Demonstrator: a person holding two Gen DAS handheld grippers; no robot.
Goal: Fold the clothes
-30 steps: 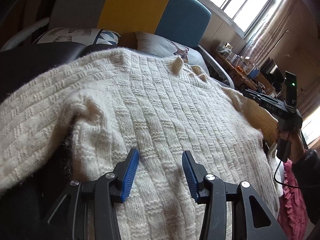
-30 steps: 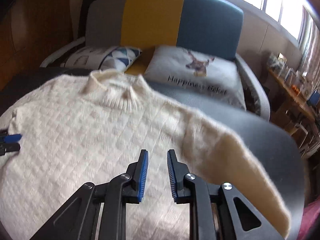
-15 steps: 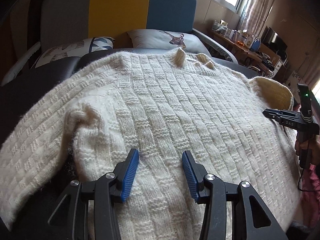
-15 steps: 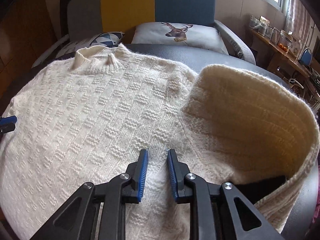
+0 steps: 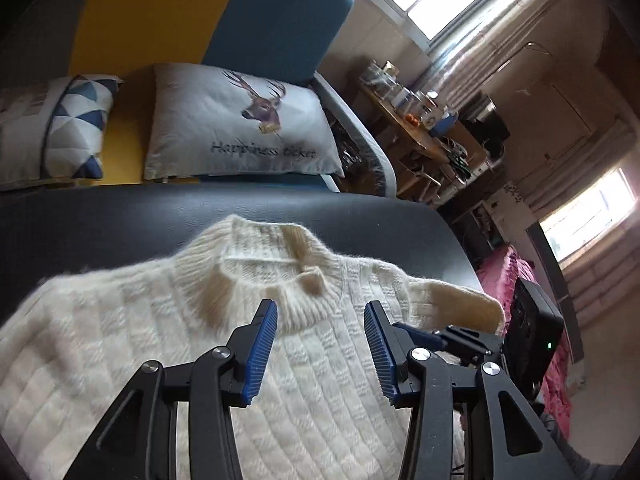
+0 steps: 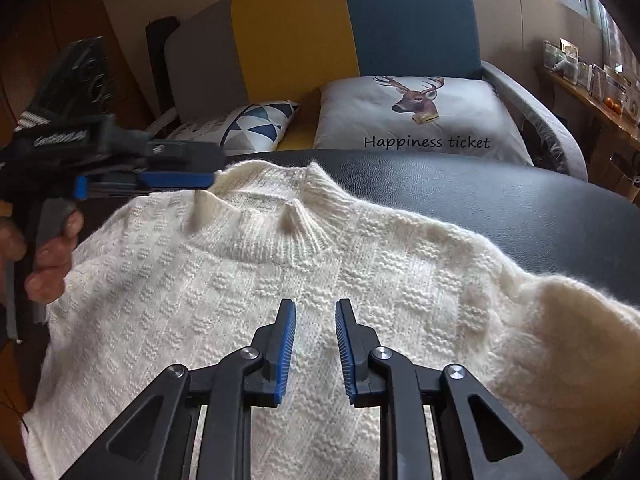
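The white sweater [image 6: 280, 288] lies flat on the black desk [image 6: 520, 208]; both the left hand-held gripper [image 5: 320, 344] and the right hand-held gripper [image 6: 315, 354] hover apart above it, holding nothing.

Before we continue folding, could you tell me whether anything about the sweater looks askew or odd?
The cream sweater lies mostly flat on the black surface, but its collar is rumpled, with a flap sticking up.

You've got a cream knit sweater [image 6: 248, 320] with a basket-weave texture spread flat on the black tabletop [image 6: 520, 208]; its ribbed collar [image 6: 288, 216] points toward the far edge; the right sleeve [image 6: 568, 344] looks fuzzier and is folded in over the body.
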